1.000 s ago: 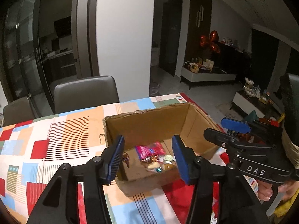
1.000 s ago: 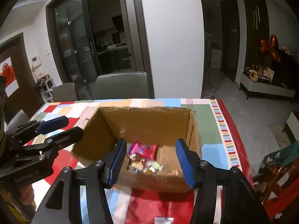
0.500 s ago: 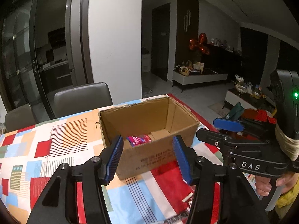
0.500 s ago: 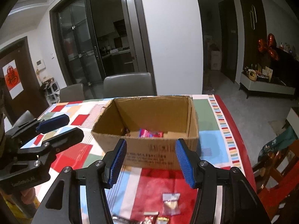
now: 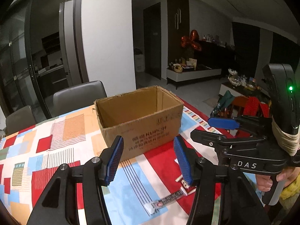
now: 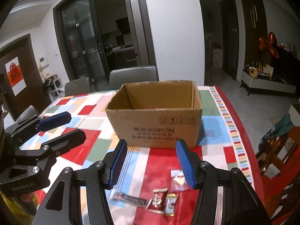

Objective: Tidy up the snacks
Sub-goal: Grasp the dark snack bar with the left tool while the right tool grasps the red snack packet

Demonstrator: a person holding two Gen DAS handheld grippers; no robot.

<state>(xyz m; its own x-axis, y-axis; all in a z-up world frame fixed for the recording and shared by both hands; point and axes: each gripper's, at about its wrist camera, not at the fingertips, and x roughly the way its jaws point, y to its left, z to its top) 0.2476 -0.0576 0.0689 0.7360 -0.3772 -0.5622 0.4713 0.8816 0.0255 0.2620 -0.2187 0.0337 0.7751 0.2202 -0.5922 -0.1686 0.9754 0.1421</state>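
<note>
Brown box (image 6: 157,123), open on top, upright on the table, dark print on its near side. In front of it, four small snacks flat on the cloth: long dark bar (image 6: 129,200), red packet (image 6: 158,199) touching a brown and white packet (image 6: 171,204), clear bag (image 6: 178,179) a bit nearer the box.

An open cardboard box (image 6: 155,116) stands on the worktop (image 6: 215,131) under a patchwork cloth. Nearer than the box, the right claw (image 6: 152,162) hangs with its blue pads apart — nothing between them. Below it lie four snack packets (image 6: 159,198) (one long, dark bar among them). Left of the box, the left claw (image 6: 60,129) is also parted.
</note>
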